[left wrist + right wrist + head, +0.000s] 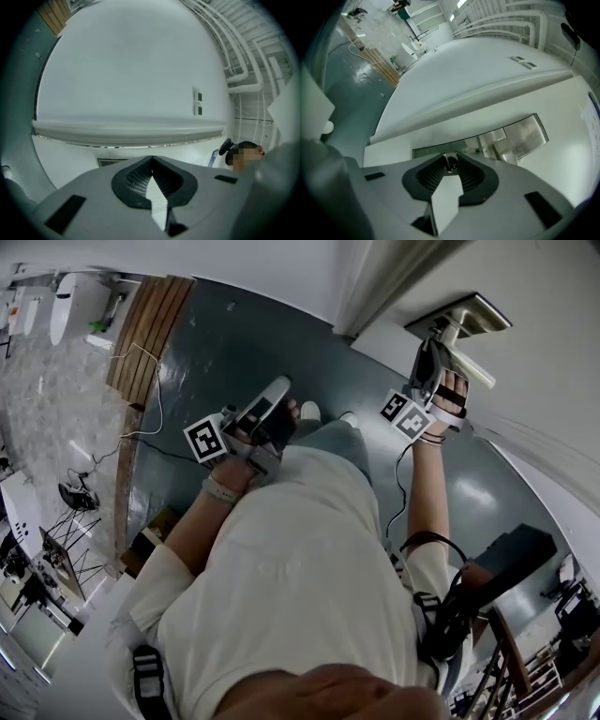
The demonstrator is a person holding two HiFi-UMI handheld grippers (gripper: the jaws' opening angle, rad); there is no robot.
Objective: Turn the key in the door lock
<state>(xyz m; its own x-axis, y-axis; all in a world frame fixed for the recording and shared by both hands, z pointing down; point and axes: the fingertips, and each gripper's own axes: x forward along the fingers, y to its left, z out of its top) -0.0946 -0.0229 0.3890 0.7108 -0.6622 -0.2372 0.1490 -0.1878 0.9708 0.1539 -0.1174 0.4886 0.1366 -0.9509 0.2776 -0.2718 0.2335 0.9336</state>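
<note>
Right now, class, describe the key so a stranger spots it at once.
Find the white door, then its shiny metal lock plate. The key is the small silvery piece pinched in the right tongs, in front of the flat plate.

No legible text, brand or number in any view. Marker cube on left gripper and cube on right gripper carry only black-and-white square patterns, no characters. Two small wall plates: too small to read.
</note>
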